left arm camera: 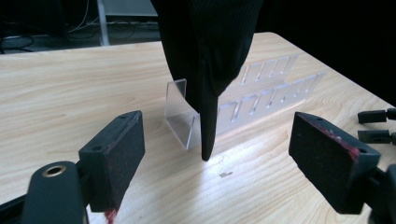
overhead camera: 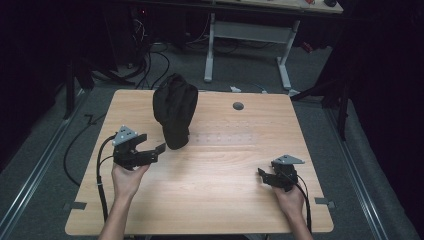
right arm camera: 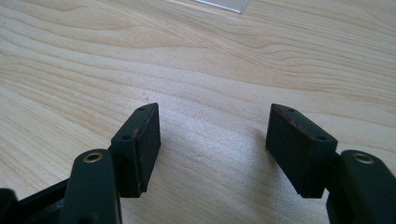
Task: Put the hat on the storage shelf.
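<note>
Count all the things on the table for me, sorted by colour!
Black: 3, the black cloth, the left gripper and the right gripper
Clear: 1, the clear plastic rack
Grey: 1, the round grey cap
Total: 5

A light wooden table carries a clear plastic rack lying flat near its middle, a black cloth draped over the rack's upright left end, and a small grey round cap toward the far edge.

black cloth, left tongs near
</note>
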The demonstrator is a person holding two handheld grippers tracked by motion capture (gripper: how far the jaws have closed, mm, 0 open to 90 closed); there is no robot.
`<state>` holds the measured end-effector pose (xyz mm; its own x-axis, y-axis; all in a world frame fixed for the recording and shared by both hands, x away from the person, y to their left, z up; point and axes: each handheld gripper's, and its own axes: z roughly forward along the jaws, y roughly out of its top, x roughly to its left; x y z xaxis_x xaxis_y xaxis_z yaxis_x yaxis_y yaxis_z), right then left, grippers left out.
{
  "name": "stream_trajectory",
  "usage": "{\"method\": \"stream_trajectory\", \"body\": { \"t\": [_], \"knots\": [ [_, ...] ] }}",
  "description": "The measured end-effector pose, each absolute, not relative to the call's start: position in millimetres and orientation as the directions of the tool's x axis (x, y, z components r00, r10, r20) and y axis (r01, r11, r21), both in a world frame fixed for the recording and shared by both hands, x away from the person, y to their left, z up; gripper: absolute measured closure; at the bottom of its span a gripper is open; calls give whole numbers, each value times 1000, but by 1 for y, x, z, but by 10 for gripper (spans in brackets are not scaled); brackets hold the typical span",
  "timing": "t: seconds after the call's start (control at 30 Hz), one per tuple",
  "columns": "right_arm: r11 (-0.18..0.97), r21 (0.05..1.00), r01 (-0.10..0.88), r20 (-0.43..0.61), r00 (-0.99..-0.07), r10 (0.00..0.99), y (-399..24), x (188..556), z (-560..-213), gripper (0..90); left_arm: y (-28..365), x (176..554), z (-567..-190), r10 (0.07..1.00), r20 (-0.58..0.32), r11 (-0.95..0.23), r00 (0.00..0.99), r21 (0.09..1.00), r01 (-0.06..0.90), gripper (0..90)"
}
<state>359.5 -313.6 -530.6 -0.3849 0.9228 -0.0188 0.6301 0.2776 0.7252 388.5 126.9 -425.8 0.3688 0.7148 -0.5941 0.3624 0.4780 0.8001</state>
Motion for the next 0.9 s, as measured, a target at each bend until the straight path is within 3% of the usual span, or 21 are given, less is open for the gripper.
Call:
{"method": "stream_trajectory", "body": {
  "t": [0.9],
  "knots": [
    [277, 725, 630, -18, -384, 923, -313, 359, -531, 354, 131, 370, -462, 706, -622, 474, 340, 770, 426, 189]
  ]
}}
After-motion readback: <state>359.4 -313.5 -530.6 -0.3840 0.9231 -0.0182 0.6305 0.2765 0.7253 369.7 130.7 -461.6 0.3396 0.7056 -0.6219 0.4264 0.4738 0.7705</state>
